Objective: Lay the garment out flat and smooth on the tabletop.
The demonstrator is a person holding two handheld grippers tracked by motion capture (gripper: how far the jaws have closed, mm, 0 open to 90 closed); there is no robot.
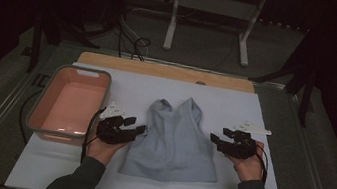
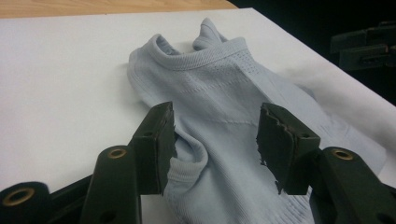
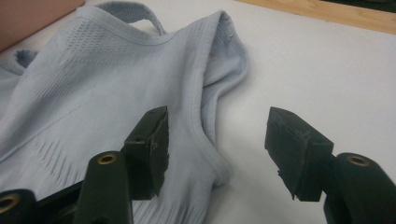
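1. A pale blue knit tank top [image 1: 173,143] lies flat on a white sheet [image 1: 235,109] that covers the tabletop [image 1: 165,71], straps pointing away from the person and hem nearest them
2. The left hand-held gripper [image 1: 140,129] sits at the top's left edge; in the left gripper view its jaws stand partly apart over the armhole fold of the fabric [image 2: 219,140], with cloth between them but neither pad pressing on it
3. The right hand-held gripper [image 1: 214,139] sits at the top's right edge; in the right gripper view its jaws are also partly apart, one over the ribbed side of the garment [image 3: 116,88] and the other over bare white sheet [image 3: 303,70], with the armhole seam between them and nothing clamped
4. A pink plastic tub [image 1: 49,102] with a grey rim stands on the sheet just left of the left hand [image 1: 100,147]
5. A white metal frame [image 1: 213,18] stands on the floor beyond the tabletop
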